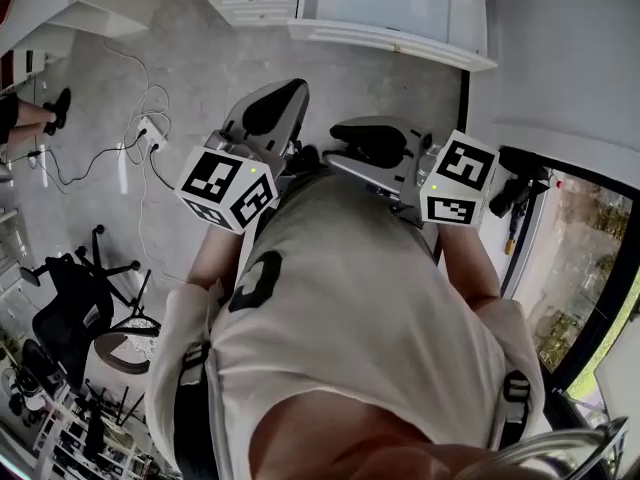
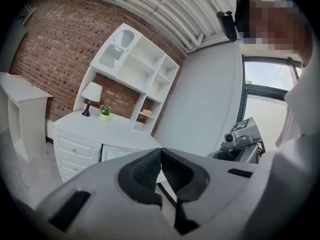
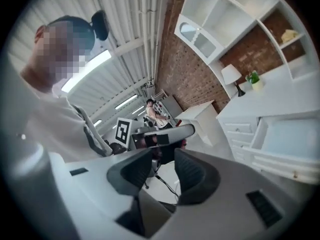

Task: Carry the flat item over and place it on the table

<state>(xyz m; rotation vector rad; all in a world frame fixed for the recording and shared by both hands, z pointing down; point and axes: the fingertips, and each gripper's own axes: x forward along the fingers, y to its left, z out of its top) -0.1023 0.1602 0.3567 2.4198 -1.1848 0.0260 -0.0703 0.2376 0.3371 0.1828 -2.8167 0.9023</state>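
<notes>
No flat item shows in any view. Both grippers are held up in front of the person's chest. My left gripper (image 1: 288, 94) (image 2: 161, 151) is shut, its dark pads pressed together with nothing between them, and it points toward a white desk (image 2: 115, 131) against a brick wall. My right gripper (image 1: 342, 138) (image 3: 163, 157) is open, with a clear gap between its pads and nothing in it. It faces sideways at the left gripper's marker cube (image 3: 122, 129). The desk top (image 1: 385, 13) (image 3: 280, 101) lies ahead.
A white shelf unit (image 2: 137, 64), a lamp (image 2: 92, 95) and a small plant (image 2: 105, 111) stand on the desk. Cables and a power strip (image 1: 150, 130) lie on the floor at left, near a black office chair (image 1: 75, 308). A window (image 1: 585, 258) is at right. Another person (image 3: 152, 110) is far off.
</notes>
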